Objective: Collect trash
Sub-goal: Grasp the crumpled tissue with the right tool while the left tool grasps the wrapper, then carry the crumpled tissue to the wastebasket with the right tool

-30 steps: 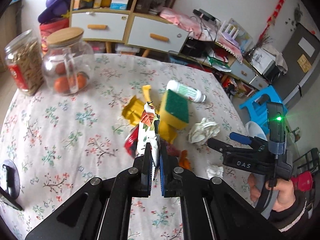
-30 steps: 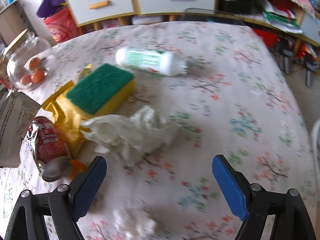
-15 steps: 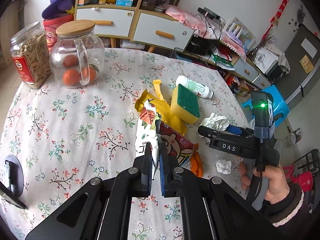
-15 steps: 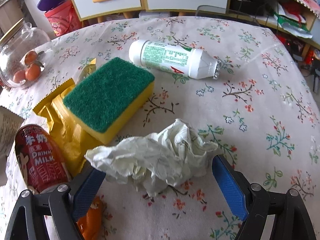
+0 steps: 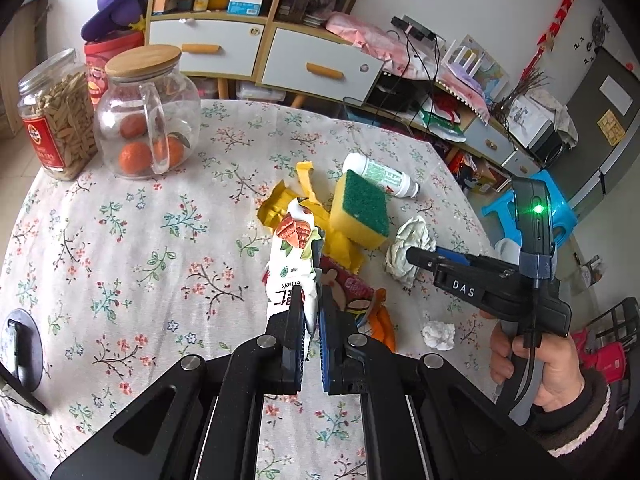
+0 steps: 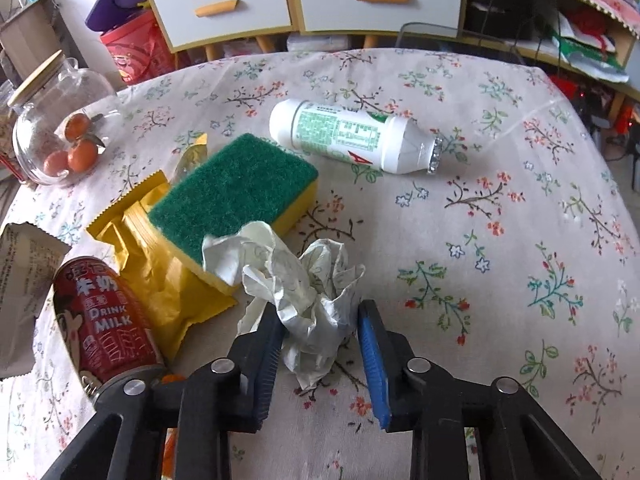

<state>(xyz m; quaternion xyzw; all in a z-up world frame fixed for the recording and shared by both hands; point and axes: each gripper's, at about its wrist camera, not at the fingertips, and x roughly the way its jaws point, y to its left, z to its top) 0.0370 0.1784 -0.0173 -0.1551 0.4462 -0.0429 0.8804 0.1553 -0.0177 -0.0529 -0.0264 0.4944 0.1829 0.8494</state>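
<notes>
My left gripper [image 5: 310, 300] is shut on a white snack wrapper [image 5: 292, 256] and holds it upright above the table. My right gripper [image 6: 318, 320] has its jaws closed in around a crumpled white paper wad [image 6: 308, 280], which also shows in the left wrist view [image 5: 408, 248]; the left pad touches it, a small gap stays at the right pad. A red milk can [image 6: 102, 316], a yellow wrapper [image 6: 160, 276], a white bottle [image 6: 352, 138] and a small tissue ball [image 5: 439, 335] lie on the floral tablecloth [image 6: 520, 240].
A green and yellow sponge [image 6: 236, 196] lies on the yellow wrapper. A glass jar of oranges [image 5: 146, 120] and a jar of seeds [image 5: 56, 120] stand at the far left. Orange peel [image 5: 382, 322] lies by the can. Cabinets stand behind the table.
My right gripper has moved forward over the paper wad and its jaws have narrowed around it. My left gripper has kept hold of the white wrapper and lifted back a little.
</notes>
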